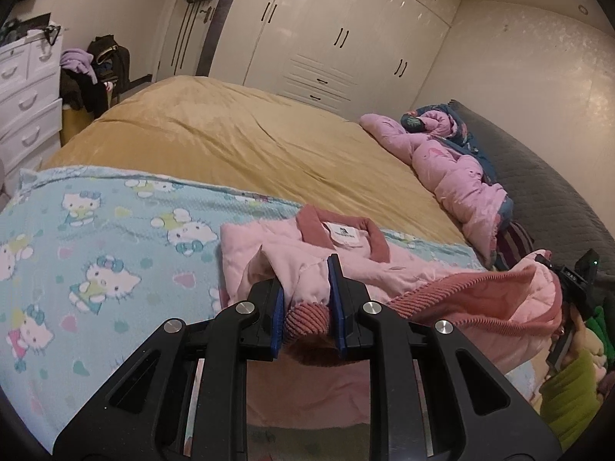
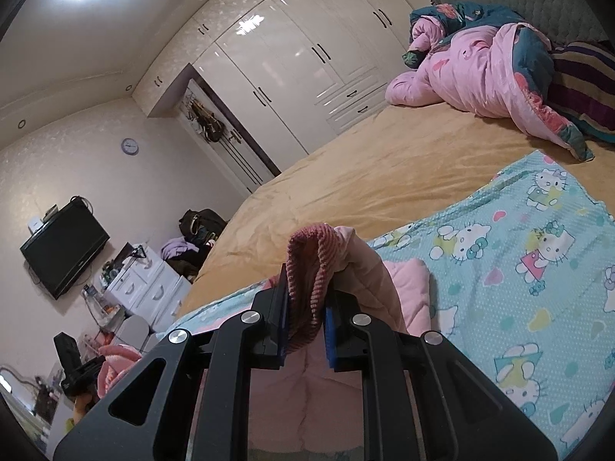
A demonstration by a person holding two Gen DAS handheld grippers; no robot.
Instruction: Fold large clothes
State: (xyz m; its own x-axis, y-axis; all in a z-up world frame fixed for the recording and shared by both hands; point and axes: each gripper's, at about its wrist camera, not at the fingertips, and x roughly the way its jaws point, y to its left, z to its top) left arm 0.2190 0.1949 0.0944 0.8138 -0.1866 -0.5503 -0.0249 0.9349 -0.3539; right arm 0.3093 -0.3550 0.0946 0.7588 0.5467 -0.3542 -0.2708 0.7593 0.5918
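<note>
**Pink jacket pinched at both ends, over the bed**

So the biggest thing here is the wide bed with the mustard-yellow plush cover (image 1: 238,134), stretching away ahead of both grippers. Behind it, far past the fingertips, stands the glossy white wardrobe with black handles (image 1: 338,38). Laid over the near part of the bed, right under and in front of the grippers, is a light-blue cartoon-cat print blanket (image 1: 96,230). Off to the right of the left gripper, up by the grey quilted headboard (image 1: 538,176), there's a bunched-up pink and teal floral duvet (image 1: 453,165).

The task thing, a pale pink quilted jacket with dusty-rose corduroy collar and trim (image 1: 307,269), lies on the blue blanket just ahead of the left gripper, collar and white label on the far side.

The left gripper (image 1: 307,299) is pinching the jacket: its blue pads squeeze a ribbed corduroy edge and some pink quilting between them. The right gripper (image 2: 305,307) is pinching the jacket too, with a fold of corduroy trim standing up above its pads and the pink fabric draping off to its right. From the left one, the jacket's corduroy edge runs off rightwards toward the other gripper.
</note>
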